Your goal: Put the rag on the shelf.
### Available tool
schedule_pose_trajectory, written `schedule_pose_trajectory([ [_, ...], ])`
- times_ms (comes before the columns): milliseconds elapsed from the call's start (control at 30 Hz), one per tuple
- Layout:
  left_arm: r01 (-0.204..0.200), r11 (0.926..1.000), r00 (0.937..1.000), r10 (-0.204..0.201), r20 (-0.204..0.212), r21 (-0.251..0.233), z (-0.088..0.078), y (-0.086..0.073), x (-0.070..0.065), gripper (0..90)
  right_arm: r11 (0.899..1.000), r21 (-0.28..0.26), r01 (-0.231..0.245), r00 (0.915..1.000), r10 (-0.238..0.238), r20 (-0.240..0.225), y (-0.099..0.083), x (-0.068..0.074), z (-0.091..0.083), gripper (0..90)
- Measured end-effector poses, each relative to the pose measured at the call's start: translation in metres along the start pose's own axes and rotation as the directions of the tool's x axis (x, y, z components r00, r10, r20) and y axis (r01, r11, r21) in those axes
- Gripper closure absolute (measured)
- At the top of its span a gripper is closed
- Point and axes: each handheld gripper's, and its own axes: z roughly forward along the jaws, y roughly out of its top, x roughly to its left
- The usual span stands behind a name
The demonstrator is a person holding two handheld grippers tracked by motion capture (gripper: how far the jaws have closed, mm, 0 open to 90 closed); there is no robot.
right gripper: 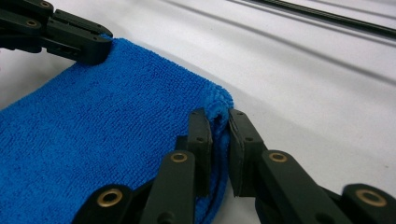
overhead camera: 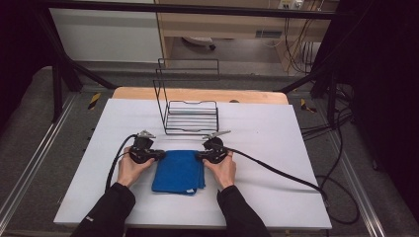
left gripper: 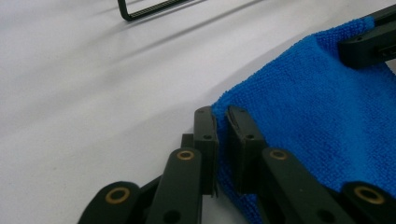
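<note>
White tabletop [overhead camera: 276, 148] across the centre of the high view, edged at the top by a wooden strip [overhead camera: 197, 94]. Black wire rack [overhead camera: 190, 116] just above centre, standing upright on the white surface, with a tall wire frame rising at its upper left. Grey carpeted floor [overhead camera: 29, 123] at left and right. Black cables [overhead camera: 336, 123] at right. Dark frame bars [overhead camera: 59, 74] at upper left.

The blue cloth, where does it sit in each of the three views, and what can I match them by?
High view: blue cloth lies low centre, between both grippers.
Left gripper view: right half, corner pinched in the jaws.
Right gripper view: left half, corner pinched in the jaws.
Shared landmark: the black wire rack beyond the cloth, top left in the left gripper view.
</note>
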Motion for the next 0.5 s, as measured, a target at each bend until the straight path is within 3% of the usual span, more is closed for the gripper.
schedule_pose_trajectory([
  [333,0.014,0.9986,0.9997,-0.013,0.019,-0.051,-0.006,-0.003,0.001,85.8,1.000,-0.008,-0.018,0.9997,0.017,-0.014,0.002,0.002,-0.006,83.3],
  [500,0.001,0.9941,0.9996,0.002,0.030,-0.109,-0.021,-0.003,-0.003,85.9,0.999,-0.049,-0.008,0.9996,0.007,-0.026,0.005,0.006,-0.016,83.3],
])
